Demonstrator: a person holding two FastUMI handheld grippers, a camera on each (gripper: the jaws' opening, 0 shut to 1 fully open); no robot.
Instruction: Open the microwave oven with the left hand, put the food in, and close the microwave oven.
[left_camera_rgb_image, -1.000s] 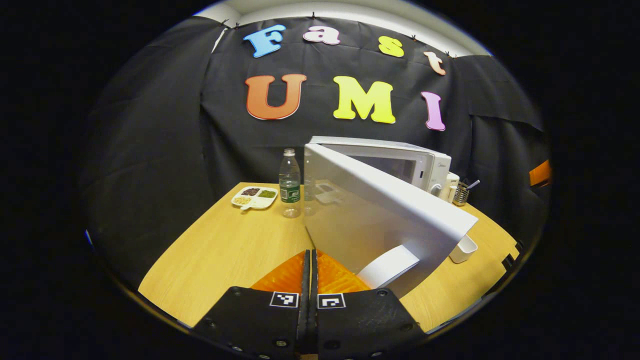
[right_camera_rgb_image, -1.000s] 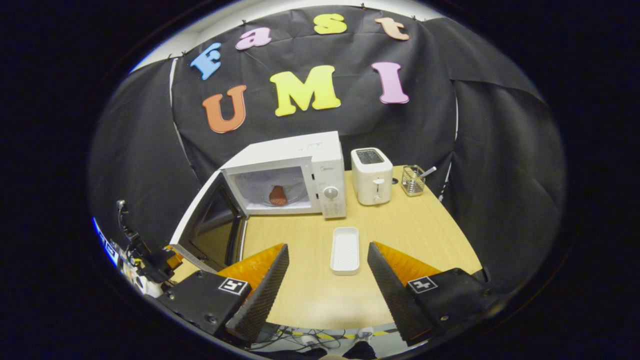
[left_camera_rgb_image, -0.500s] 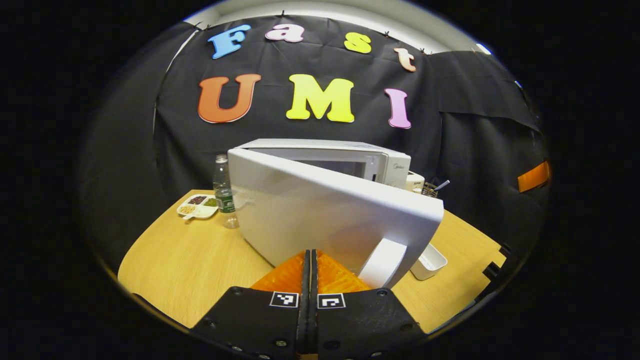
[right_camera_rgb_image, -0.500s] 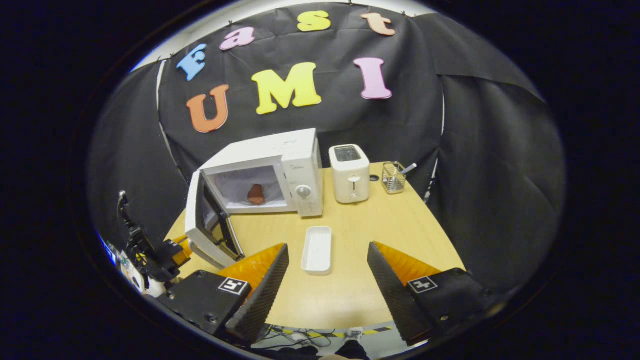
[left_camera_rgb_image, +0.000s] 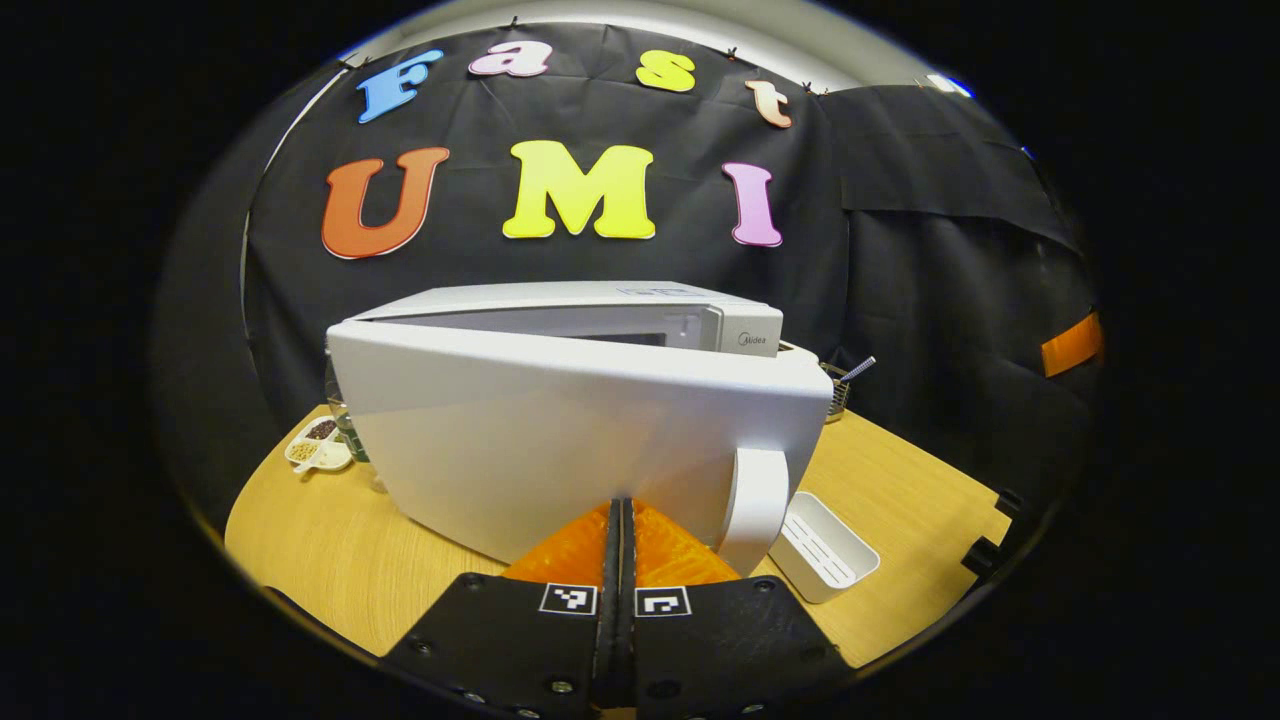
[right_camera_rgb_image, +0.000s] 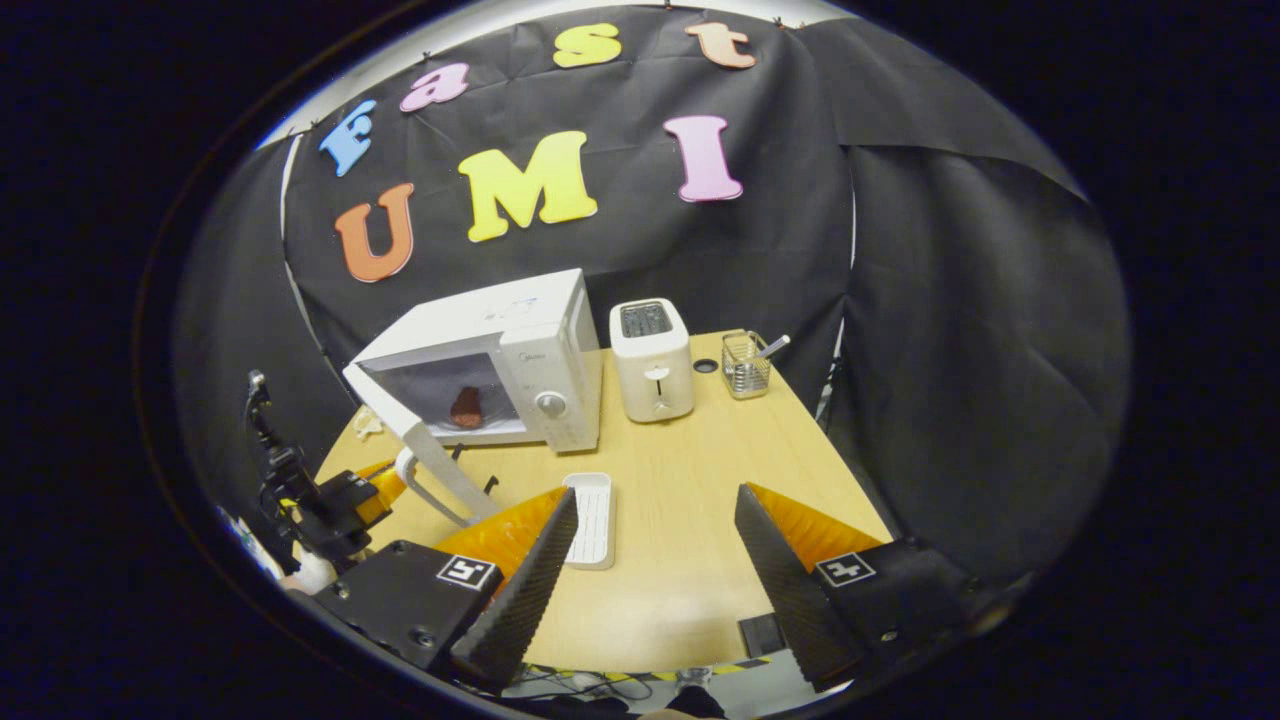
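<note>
Door (left_camera_rgb_image: 560, 440) has swung further toward the microwave (right_camera_rgb_image: 500, 345), food (right_camera_rgb_image: 466, 407) inside; left gripper (left_camera_rgb_image: 621, 520) fingers together, empty, right gripper (right_camera_rgb_image: 650, 545) fingers spread, empty: push flat beside handle (left_camera_rgb_image: 755, 505).

Ahead of the left gripper (left_camera_rgb_image: 622, 520) we see the white microwave's smooth, slightly glossy door (left_camera_rgb_image: 560, 440), and beside it a white matt plastic tray (left_camera_rgb_image: 825, 545) on the light wood-grain table (left_camera_rgb_image: 330, 560). Beyond the right gripper (right_camera_rgb_image: 655, 525) we note a white smooth-sided toaster (right_camera_rgb_image: 653, 373), a shiny wire-metal basket (right_camera_rgb_image: 745, 366) and matt black cloth wall (right_camera_rgb_image: 960, 330)
</note>
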